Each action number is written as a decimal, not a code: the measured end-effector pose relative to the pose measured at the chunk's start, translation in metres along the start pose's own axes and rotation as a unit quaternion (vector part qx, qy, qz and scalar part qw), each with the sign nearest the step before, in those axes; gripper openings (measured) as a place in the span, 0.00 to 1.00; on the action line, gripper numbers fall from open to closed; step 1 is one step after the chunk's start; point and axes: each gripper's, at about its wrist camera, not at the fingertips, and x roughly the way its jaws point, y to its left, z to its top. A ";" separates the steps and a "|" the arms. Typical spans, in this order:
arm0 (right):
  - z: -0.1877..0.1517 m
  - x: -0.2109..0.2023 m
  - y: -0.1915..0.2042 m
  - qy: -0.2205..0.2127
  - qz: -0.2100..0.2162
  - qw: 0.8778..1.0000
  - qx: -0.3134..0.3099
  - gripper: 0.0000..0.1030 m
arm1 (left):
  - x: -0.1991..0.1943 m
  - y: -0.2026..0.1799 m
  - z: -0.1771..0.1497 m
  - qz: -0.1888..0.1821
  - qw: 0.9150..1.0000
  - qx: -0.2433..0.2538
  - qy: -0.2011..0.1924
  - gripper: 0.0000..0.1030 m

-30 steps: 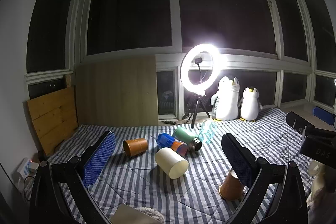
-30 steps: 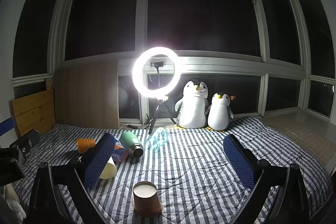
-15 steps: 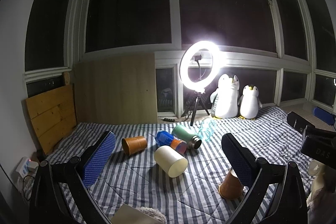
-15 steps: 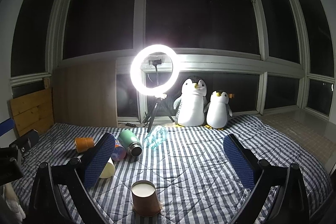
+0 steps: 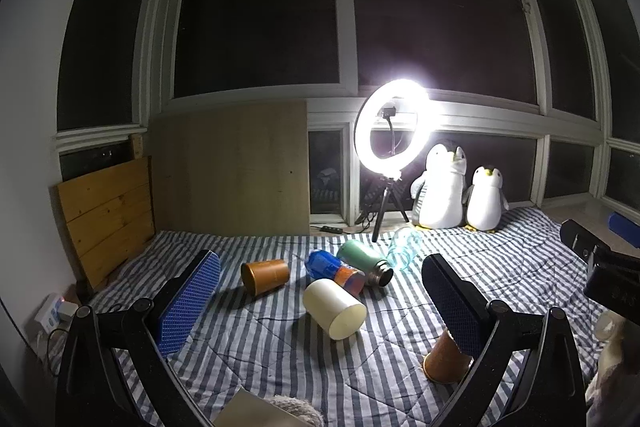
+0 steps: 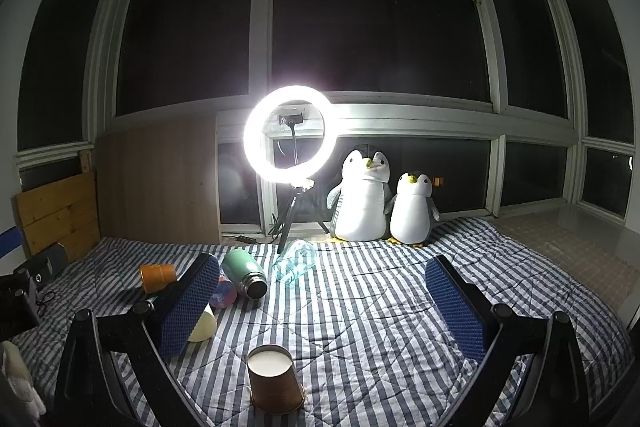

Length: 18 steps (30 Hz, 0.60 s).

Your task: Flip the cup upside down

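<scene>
Brown paper cup (image 6: 275, 379) stands mouth-down, base up, on striped blanket (image 6: 380, 311), near centre btwn right gripper (image 6: 324, 311) fingers, not touched. Flip looks done. Both grippers w/ fingers wide apart, nothing held; left gripper (image 5: 320, 303) faces cream cup (image 5: 334, 308) lying on side, farther left.

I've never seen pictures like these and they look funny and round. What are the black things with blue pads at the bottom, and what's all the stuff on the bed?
Those are two grabbers a person holds, one per hand. Each carries a wide-eyed camera looking out between its fingers, which bends the picture. The left gripper and right gripper are both open, holding nothing. On the striped blanket a brown paper cup stands wide end down, near the right gripper. Farther off lie an orange cup, a cream cup, a green flask and a clear bottle. Behind are a ring light and two toy penguins.
</scene>
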 end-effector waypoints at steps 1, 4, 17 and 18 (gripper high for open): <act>0.000 0.000 0.000 0.000 0.000 1.000 0.000 0.99 | 0.000 0.000 0.000 0.000 1.000 -0.001 0.000 0.99; 0.001 0.000 0.000 -0.001 -0.001 1.000 0.000 0.99 | -0.001 0.002 0.001 0.001 1.000 -0.001 0.000 0.99; 0.001 0.003 0.001 0.001 0.000 1.000 -0.001 0.99 | 0.000 0.011 0.004 0.006 1.000 -0.014 0.004 0.99; 0.001 0.003 0.001 0.001 0.000 1.000 0.000 0.99 | 0.000 0.011 0.004 0.006 1.000 -0.014 0.004 0.99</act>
